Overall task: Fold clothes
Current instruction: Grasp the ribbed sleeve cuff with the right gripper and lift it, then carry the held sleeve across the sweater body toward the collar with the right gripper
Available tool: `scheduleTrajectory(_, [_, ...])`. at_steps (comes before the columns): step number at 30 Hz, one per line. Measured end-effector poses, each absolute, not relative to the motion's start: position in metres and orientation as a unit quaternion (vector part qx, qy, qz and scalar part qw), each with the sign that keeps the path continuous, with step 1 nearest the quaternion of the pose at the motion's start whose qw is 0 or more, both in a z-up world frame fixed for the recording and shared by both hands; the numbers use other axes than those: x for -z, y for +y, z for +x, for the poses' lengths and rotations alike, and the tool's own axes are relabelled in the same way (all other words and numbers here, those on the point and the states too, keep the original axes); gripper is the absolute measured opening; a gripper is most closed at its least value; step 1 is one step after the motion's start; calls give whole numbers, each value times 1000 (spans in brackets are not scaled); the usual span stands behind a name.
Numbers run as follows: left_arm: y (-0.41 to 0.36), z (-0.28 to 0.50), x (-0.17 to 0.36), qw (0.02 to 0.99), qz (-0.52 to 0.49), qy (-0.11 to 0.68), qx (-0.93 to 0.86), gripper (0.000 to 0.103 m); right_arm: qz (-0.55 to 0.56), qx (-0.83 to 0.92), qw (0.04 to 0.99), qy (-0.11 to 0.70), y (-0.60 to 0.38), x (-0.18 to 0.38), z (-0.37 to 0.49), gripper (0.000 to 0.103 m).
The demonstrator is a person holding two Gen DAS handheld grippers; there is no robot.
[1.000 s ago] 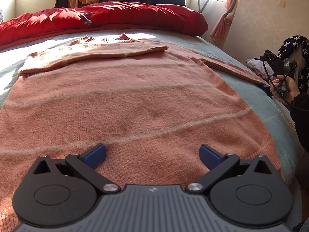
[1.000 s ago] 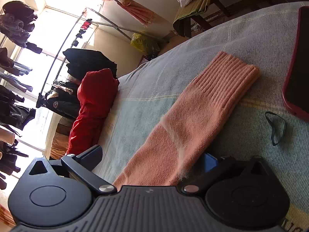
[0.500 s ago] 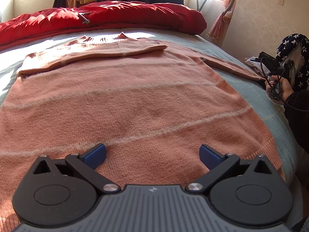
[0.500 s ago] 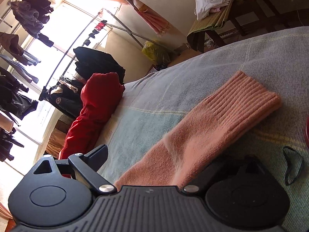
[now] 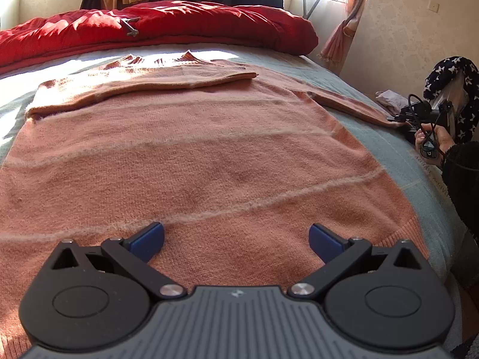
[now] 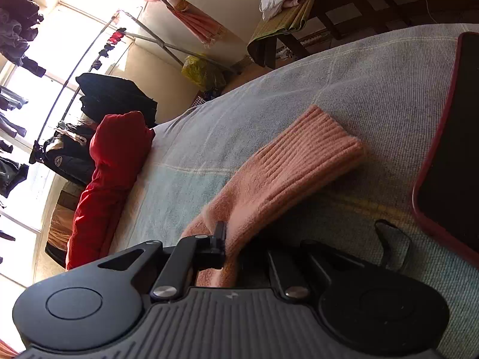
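One sweater (image 5: 191,161) flat on bed (image 6: 374,89), sleeve (image 6: 287,173) grabbed.
My right gripper (image 6: 232,246) pinches the sleeve; my left gripper (image 5: 236,237) hovers spread wide, empty.

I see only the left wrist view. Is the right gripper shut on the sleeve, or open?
Observer: Shut. In the right wrist view the right gripper pinches the sleeve.
Operator: Does it hold at the cuff?
Observer: No, behind it. The ribbed cuff lies free ahead of the gripper, on the bed.
Operator: Is anything close to the cuff?
Observer: Yes. A dark slab with a red rim lies on the bed beside the cuff and does not touch it.
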State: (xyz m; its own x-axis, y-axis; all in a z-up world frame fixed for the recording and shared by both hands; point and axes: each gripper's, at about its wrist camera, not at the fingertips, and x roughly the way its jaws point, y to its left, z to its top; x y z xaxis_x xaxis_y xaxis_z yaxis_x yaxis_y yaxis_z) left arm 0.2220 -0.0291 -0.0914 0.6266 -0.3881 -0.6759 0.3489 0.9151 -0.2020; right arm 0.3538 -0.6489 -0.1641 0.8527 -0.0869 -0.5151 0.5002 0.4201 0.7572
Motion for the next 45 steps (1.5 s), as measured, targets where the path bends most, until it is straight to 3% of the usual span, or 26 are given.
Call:
scheduleTrajectory(7, [-19,223,74,903,-32,363,227,102,445,179,840,253,-635,128,363,8])
scheduleTrajectory(24, [18,195,67,910,-69,327,244,102,291,111,907,283,-525,7,413,9])
scheduleTrajectory(45, [72,176,73,914,-100,308,245,102,177,24,941,286,-348,-60,467,9])
